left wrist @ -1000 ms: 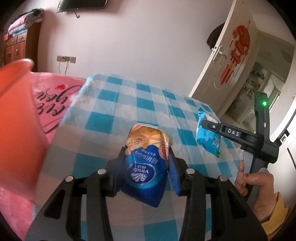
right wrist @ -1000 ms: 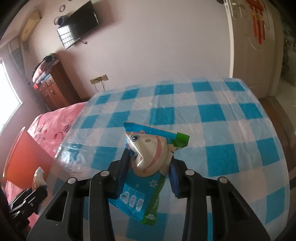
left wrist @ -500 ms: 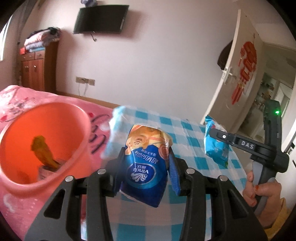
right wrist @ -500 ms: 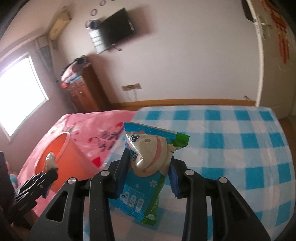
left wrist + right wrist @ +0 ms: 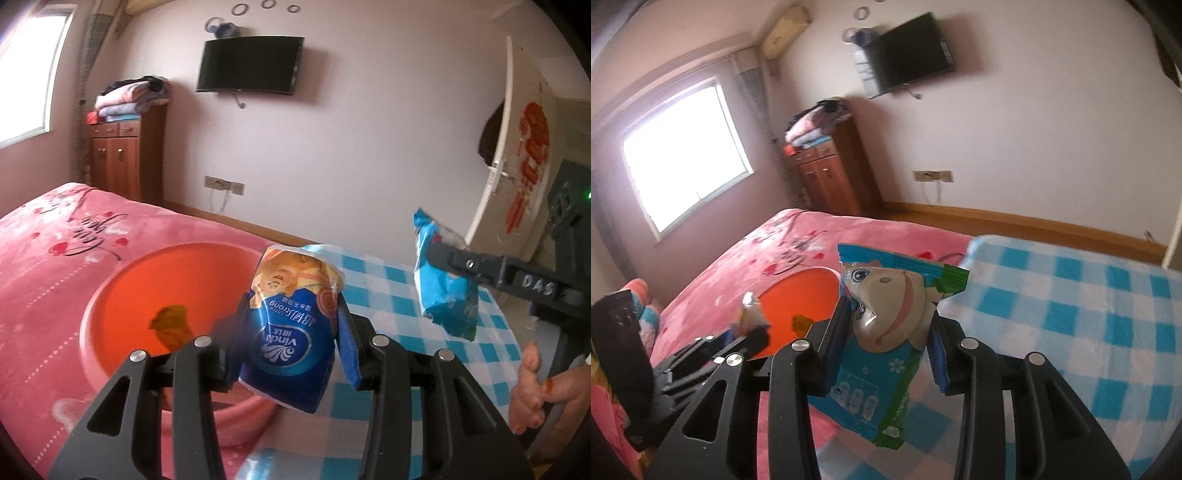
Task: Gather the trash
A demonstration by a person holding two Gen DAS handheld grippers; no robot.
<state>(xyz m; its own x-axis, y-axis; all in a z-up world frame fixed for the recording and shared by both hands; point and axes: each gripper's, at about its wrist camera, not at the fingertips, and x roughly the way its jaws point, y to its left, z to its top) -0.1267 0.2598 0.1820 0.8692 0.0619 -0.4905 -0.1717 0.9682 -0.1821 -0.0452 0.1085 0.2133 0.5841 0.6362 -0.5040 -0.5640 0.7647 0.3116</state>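
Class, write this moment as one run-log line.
left gripper: shut on tissue pack | right gripper: shut on snack wrapper | orange basin: holds yellow scrap

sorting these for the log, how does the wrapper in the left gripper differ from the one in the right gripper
The left gripper holds a dark blue Vinda tissue pack with an orange top, printed text upside down. The right gripper holds a lighter blue snack wrapper with green ends and a beige cartoon face. The tissue pack looks puffier; the snack wrapper is longer, hanging below the fingers. Both are pinched between blue pads, off the checked table, near the orange basin.
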